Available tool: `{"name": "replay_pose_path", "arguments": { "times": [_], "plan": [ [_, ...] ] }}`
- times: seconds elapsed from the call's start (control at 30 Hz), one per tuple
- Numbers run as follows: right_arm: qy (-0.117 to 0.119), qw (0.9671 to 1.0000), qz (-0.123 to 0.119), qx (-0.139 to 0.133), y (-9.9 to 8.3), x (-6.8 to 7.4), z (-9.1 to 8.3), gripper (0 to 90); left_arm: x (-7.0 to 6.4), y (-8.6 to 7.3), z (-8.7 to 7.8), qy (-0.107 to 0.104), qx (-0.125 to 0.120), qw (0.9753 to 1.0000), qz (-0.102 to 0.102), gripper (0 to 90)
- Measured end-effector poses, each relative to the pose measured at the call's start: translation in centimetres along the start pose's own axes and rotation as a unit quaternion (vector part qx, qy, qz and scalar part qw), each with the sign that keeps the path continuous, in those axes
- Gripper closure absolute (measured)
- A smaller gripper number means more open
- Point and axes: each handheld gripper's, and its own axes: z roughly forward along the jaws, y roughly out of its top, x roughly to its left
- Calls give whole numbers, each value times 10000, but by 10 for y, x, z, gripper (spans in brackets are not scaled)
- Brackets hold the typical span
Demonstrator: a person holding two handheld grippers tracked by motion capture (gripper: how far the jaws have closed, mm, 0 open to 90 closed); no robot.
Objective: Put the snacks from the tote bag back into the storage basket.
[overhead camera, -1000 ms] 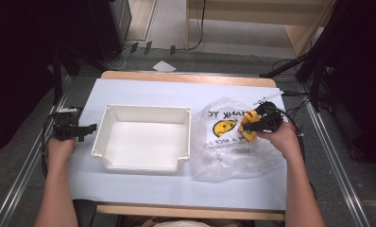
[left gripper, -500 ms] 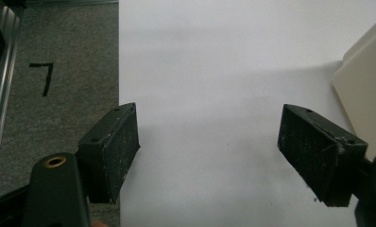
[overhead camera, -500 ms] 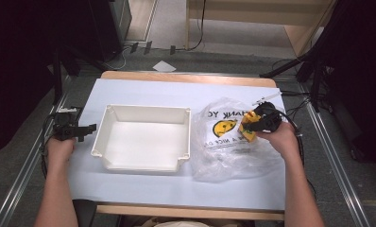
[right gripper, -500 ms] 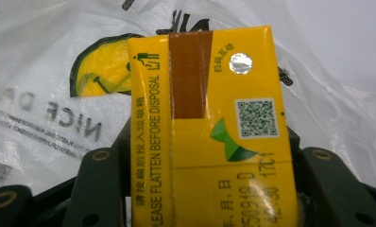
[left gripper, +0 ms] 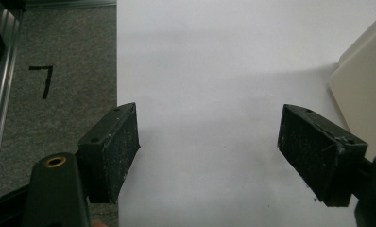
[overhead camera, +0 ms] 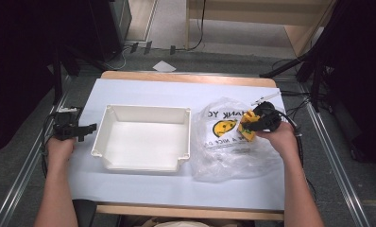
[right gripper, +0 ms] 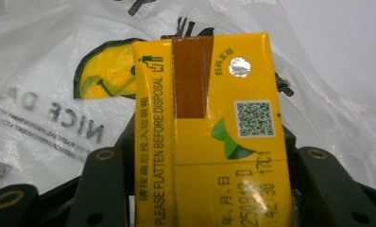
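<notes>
While the left gripper (overhead camera: 80, 128) rests at the table's (overhead camera: 176, 92) left edge, just left of the white bin (overhead camera: 146, 138), the high view puts the right gripper (overhead camera: 252, 125) on the right side, over a clear plastic bag (overhead camera: 233, 142). A yellow carton (overhead camera: 247, 130) sits in its jaws, above the bag's smiley print. The bin stands in the middle of the white table cover, and the bag lies just right of it, touching or nearly touching its right wall.

From the left gripper view, the left gripper (left gripper: 209, 151) has its jaws wide apart with bare white cover between them. A corner of the bin (left gripper: 363, 94) shows at the right, and grey floor (left gripper: 54, 71) at the left.

From the right gripper view, the right gripper (right gripper: 205, 175) is closed on the carton (right gripper: 209, 132), which stands between the jaws with a brown tape strip and a QR code facing the camera. The bag (right gripper: 49, 85) lies behind and beneath it.
</notes>
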Motion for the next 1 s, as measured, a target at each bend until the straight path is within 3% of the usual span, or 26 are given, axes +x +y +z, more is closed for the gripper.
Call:
{"name": "replay_pose_path", "arguments": {
  "times": [0.77, 1.0],
  "plan": [
    [230, 9997, 55, -114, 3, -1, -11, 515, 0, 0, 0, 4, 2, 10000, -3, 226],
    [358, 9991, 223, -77, 5, 1, -14, 516, 0, 0, 0, -3, 6, 10000, 2, 226]
  ]
}}
